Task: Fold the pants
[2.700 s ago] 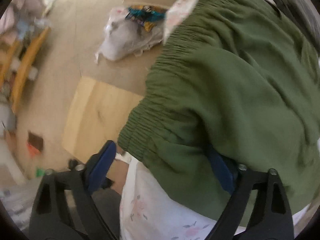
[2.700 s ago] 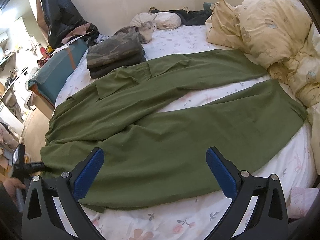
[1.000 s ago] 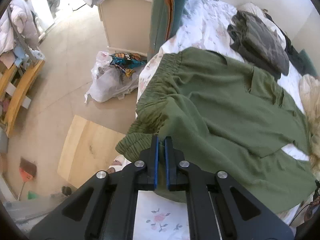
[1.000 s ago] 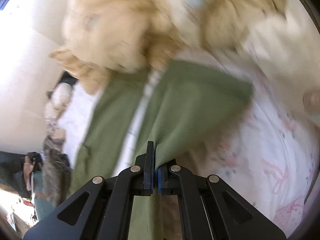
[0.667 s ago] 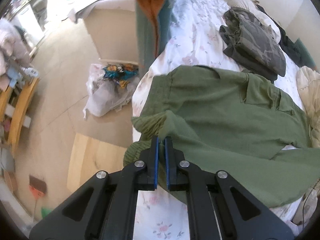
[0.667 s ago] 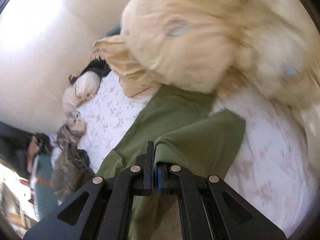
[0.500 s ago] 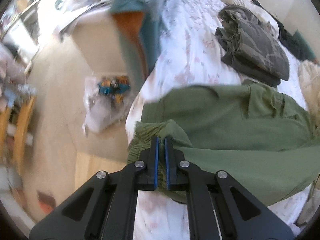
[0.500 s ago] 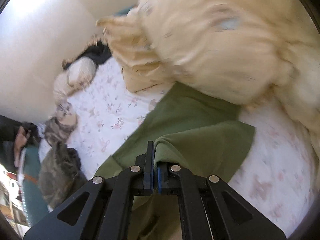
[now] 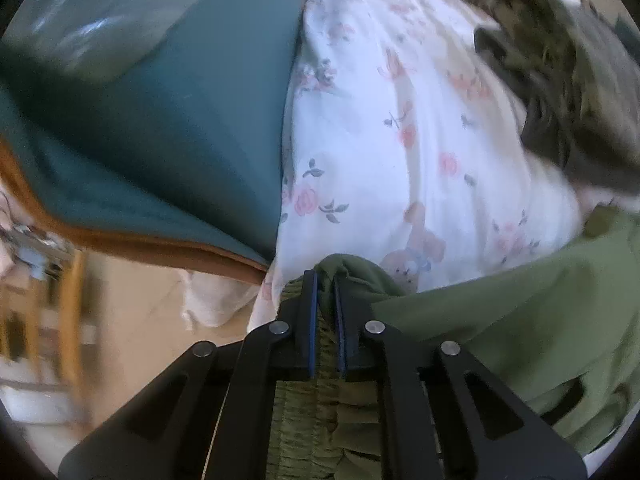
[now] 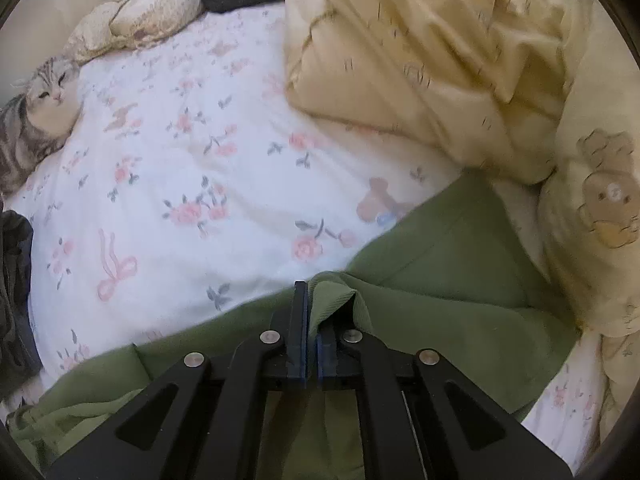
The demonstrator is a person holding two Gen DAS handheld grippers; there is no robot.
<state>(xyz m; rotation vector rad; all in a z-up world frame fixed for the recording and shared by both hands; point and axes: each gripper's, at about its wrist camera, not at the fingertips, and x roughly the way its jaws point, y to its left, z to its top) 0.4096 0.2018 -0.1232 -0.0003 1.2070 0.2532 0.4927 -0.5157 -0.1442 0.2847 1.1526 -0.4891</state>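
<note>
Left wrist view, pants [image 9: 520,320] carried across bed [image 9: 400,120], left tongs [image 9: 324,280] opening slightly

We see the grey tabby cat [image 10: 28,120] cut off at the left edge. The wooden furniture [image 9: 48,320] beside the bed is motion-blurred. The olive-green cotton pants [image 9: 520,312] run beyond both frames, partly hidden behind black gripper arms.

Your olive-green pants [image 9: 520,308] lie on the floral bed sheet [image 9: 400,120], partly doubled over. The gathered elastic waistband [image 9: 320,408] bunches near the bed's edge, lifted into a small peak. At the far end, one leg [image 10: 440,256] lies flat against the sheet beside the yellow duvet [image 10: 420,60], and its hem corner [image 10: 332,284] is raised into a fold above the leg under it.
</note>
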